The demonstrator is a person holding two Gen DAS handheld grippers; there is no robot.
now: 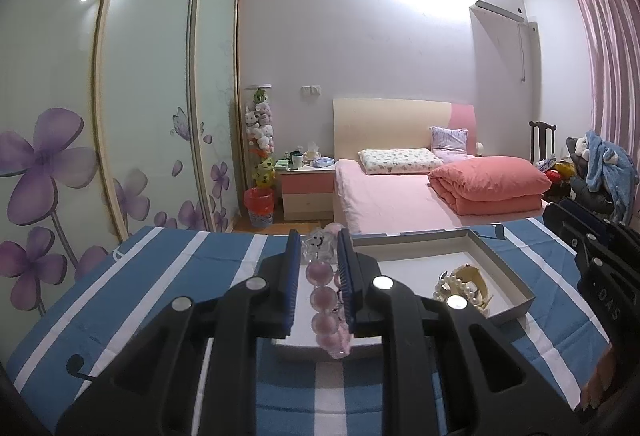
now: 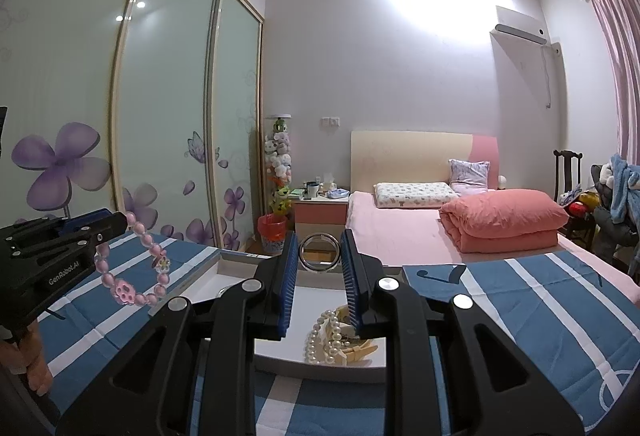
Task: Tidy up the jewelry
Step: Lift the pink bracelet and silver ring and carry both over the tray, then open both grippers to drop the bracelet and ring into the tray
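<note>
Left wrist view: the left gripper [image 1: 319, 248] pinches a pink bead bracelet [image 1: 326, 310] that hangs in the air over the striped blue cloth [image 1: 160, 268]. Beside it a shallow white tray [image 1: 516, 296] holds glossy round pearls [image 1: 454, 286] and a cream clip [image 1: 476, 276]. The right gripper [image 2: 319, 248] hovers over that tray, jaws narrowly apart around nothing, a round mirror [image 2: 319, 247] beyond them.

Left tool [image 1: 318, 256] clamped (nearly level); right tool [image 2: 319, 260] narrowly parted.
</note>
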